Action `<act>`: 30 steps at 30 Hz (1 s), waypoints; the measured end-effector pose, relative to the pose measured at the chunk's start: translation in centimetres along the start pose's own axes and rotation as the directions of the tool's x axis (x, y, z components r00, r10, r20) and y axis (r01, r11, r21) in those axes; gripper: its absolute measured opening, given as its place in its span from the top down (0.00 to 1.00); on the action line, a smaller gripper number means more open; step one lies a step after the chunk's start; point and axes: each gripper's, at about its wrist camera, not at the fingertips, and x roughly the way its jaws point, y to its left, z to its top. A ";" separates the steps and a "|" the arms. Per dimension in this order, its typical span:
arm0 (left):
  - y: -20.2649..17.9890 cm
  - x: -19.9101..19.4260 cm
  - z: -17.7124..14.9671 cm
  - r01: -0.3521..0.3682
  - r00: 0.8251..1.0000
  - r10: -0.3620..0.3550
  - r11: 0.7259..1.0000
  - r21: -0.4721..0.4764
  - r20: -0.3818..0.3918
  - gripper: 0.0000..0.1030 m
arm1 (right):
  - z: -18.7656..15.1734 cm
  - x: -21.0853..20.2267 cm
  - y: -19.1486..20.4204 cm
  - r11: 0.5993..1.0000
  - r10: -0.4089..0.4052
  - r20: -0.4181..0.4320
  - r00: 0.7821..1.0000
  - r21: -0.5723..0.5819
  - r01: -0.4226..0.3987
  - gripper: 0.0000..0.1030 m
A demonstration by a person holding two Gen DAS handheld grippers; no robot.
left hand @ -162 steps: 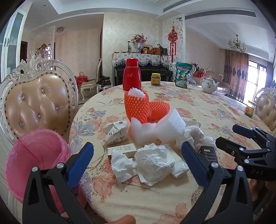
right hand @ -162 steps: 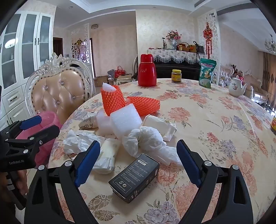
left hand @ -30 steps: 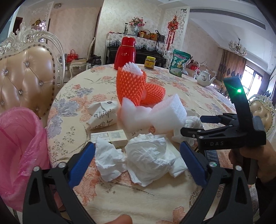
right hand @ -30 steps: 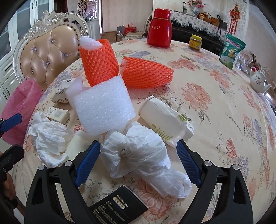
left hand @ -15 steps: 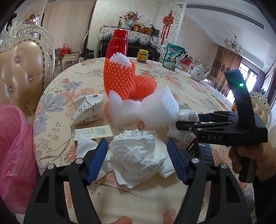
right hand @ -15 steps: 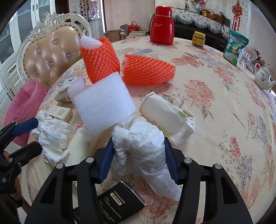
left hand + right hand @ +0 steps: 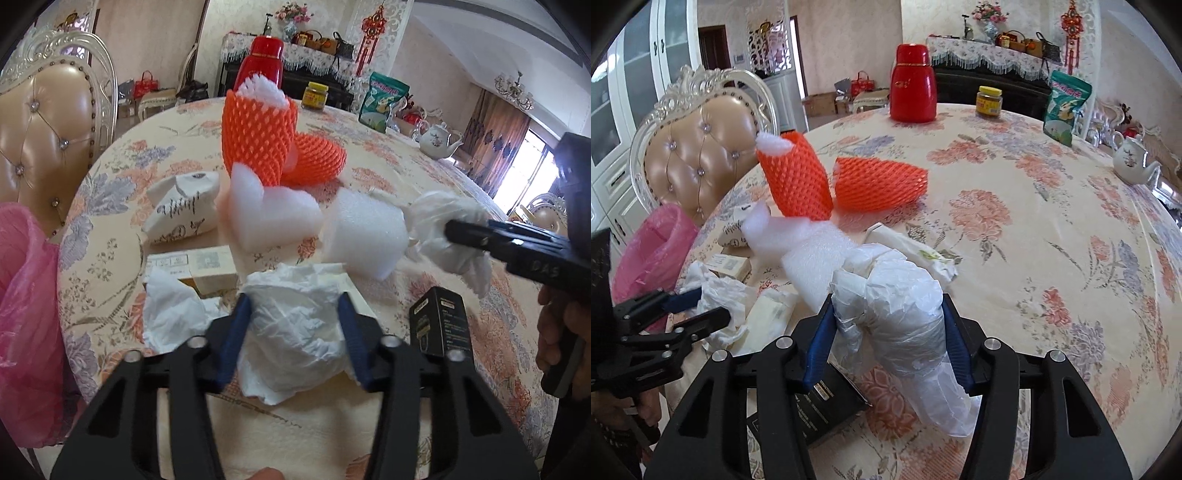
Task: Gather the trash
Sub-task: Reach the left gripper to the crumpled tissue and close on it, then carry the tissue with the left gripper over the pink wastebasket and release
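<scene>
The left gripper [image 7: 293,332] is closed on a crumpled white tissue wad [image 7: 295,325], which fills the lower centre of the left wrist view and is pinched between the two blue pads. The right gripper [image 7: 888,334] is likewise clamped on a bundle of white plastic wrap [image 7: 897,325] at the lower centre of the right wrist view; the bundle's tail hangs down to the lower right of that frame.

Both pieces appear to be held just above the floral tablecloth [image 7: 1015,221], though whether they are fully lifted clear cannot be told.

Moving outward, much is seen still lying on the table: a second crumpled tissue [image 7: 173,314] at lower left, a small cardboard box [image 7: 192,262] behind it, a black box [image 7: 439,325] at lower right, two white foam blocks [image 7: 362,236] at centre, a printed paper packet [image 7: 181,218] at centre left, and two orange foam nets [image 7: 258,136] in the upper centre.

The pink bin bag [image 7: 26,314] is seen at the far left edge of the left wrist view, beside the table. Nothing can be made out inside it from these views.

The task is judged to be at an early stage: two items are gripped but not yet dropped in the bag, and most of the pile is left to be collected.
</scene>
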 end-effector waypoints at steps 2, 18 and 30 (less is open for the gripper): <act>0.1 0.3 0.0 0.000 1.000 0.000 1.000 -0.004 -0.013 0.69 | -0.1 -0.4 -0.3 1.000 -0.004 0.010 1.000 0.008 0.004 0.49; 0.3 -4.0 2.0 -0.007 0.992 0.006 1.000 0.004 0.126 0.76 | -0.5 -3.8 -0.6 0.997 -0.058 0.126 0.990 0.067 0.050 0.49; 2.4 -8.3 3.6 -0.042 0.974 0.044 0.999 -0.015 0.222 0.76 | 0.7 -5.3 1.9 0.999 -0.038 0.173 0.984 0.043 0.031 0.49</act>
